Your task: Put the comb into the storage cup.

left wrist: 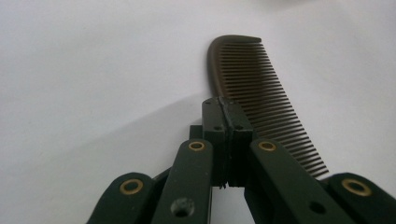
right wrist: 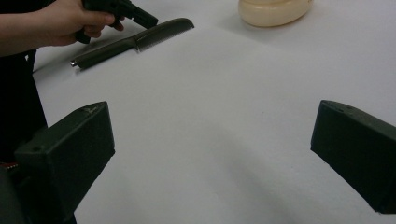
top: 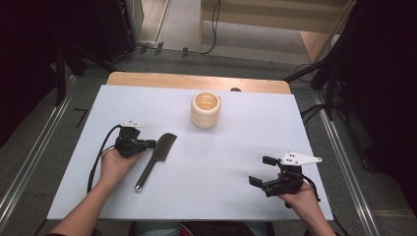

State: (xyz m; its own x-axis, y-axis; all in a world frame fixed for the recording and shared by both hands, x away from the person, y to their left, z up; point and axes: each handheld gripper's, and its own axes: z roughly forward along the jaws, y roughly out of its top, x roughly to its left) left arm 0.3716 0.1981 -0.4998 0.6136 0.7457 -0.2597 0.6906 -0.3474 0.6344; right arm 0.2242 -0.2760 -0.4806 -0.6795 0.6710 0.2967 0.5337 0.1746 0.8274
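A dark brown comb (top: 158,152) with a long handle lies flat on the white table (top: 236,147), left of centre. In the left gripper view its teeth (left wrist: 268,98) run off to the right. My left gripper (top: 151,143) is shut, with its jaw tips (left wrist: 227,105) pressed together right at the comb's back edge, and I see nothing between them. From the right gripper view the comb (right wrist: 140,39) and the left gripper (right wrist: 149,21) sit far off at the top left. My right gripper (top: 259,170) rests open at the front right, with only bare table between its jaws (right wrist: 212,140).
A cream ribbed cup (top: 205,109) stands upright at the back centre of the table, and its base (right wrist: 273,11) reaches into the top of the right gripper view. A wooden strip (top: 196,79) borders the far edge. Black cables trail from both grippers.
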